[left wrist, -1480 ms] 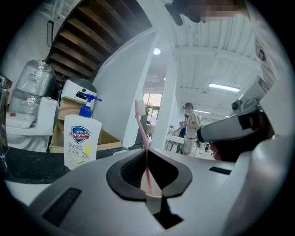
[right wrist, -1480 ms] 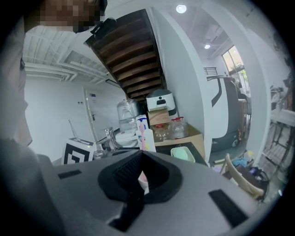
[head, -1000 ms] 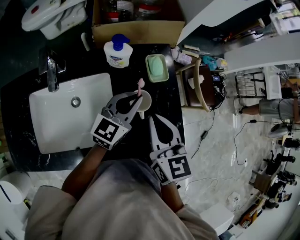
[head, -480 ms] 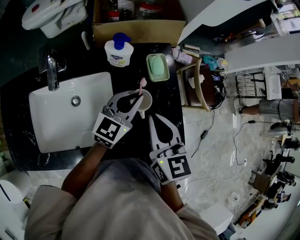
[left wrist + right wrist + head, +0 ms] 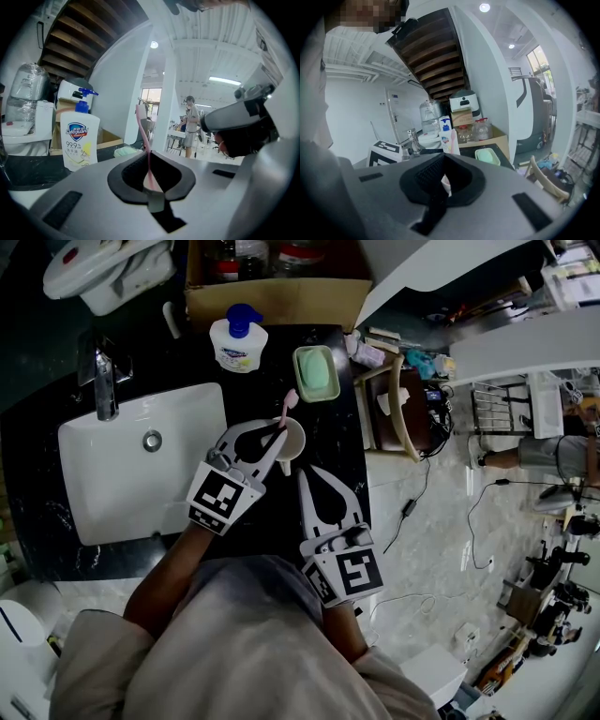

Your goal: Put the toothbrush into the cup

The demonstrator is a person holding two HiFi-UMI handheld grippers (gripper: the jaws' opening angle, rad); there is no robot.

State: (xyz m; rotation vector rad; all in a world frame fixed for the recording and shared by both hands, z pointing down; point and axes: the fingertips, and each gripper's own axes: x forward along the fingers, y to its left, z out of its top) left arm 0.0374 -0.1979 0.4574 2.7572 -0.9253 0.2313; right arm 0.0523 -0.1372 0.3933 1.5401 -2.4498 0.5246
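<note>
In the head view a pink toothbrush (image 5: 288, 409) stands tilted over a white cup (image 5: 292, 442) on the black counter (image 5: 333, 442), beside the sink. My left gripper (image 5: 278, 433) is shut on its handle at the cup's rim, and the jaws hide the lower end. In the left gripper view the toothbrush (image 5: 143, 133) rises from between the closed tips of the left gripper (image 5: 149, 157). My right gripper (image 5: 302, 477) is shut and empty, just in front of the cup. Its own view shows the right gripper (image 5: 445, 157) with the cup (image 5: 446, 183) through the gap behind the tips.
A soap bottle (image 5: 236, 341) and a green soap dish (image 5: 314, 374) stand behind the cup. The white basin (image 5: 112, 474) with its tap (image 5: 103, 381) lies to the left. A cardboard box (image 5: 272, 292) lines the back. A wooden chair (image 5: 401, 418) stands beyond the counter's right edge.
The left gripper has shifted slightly right and the toothbrush head has swung a little to the right above the cup. The right gripper has not moved.
</note>
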